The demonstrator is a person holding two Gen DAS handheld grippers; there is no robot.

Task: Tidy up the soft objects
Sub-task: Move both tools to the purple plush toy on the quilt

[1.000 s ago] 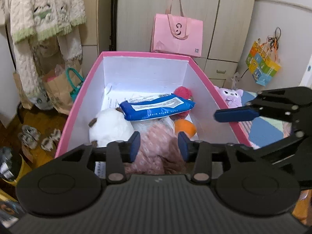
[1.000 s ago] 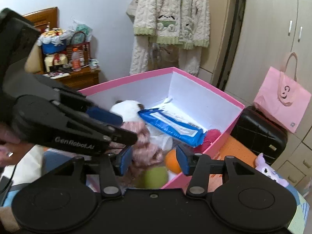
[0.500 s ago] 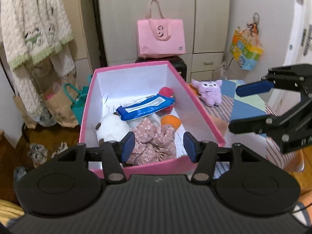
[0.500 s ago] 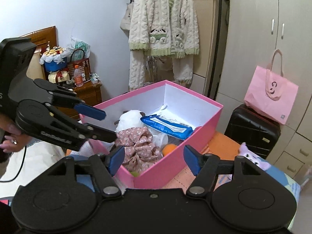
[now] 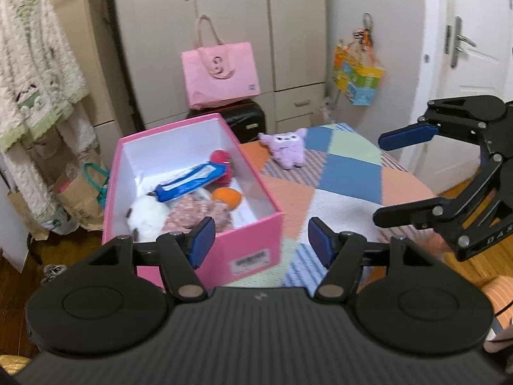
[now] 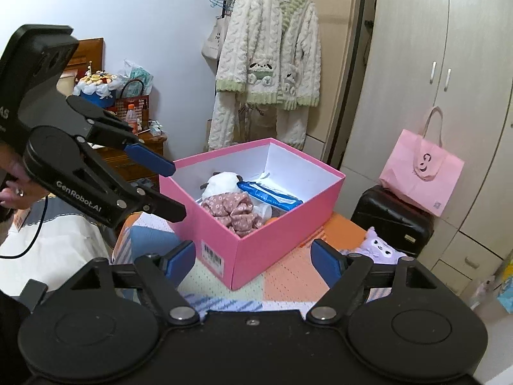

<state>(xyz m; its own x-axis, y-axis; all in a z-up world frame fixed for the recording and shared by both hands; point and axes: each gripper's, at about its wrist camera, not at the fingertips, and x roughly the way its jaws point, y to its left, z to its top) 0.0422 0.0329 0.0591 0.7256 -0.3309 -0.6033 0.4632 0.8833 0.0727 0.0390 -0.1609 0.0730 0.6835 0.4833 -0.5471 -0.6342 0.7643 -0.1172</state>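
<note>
One purple plush toy [image 5: 286, 150] lies on the patchwork cover [image 5: 346, 173], beside the pink box [image 5: 247, 243]. Both claws, left gripper [image 5: 259, 244] and right gripper [image 6: 253, 264], have just been opening and are held empty. Light and squashy, it is best pinched across the body.

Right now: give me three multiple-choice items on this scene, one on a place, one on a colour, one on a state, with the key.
1. Where is the purple plush toy?
A. inside the pink box
B. on the patchwork cover, outside the box
C. in the pink tote bag

2. What colour is the wet wipes pack in the pink box?
A. blue
B. green
C. yellow

3. What state is the left hand-held gripper in?
A. shut on the floral cloth
B. shut, empty
C. open, empty

Key: 1 B, it lies on the cover beyond the box; 2 A, blue wrapper with a white label; 3 C, its pads stand apart with nothing between them.
</note>
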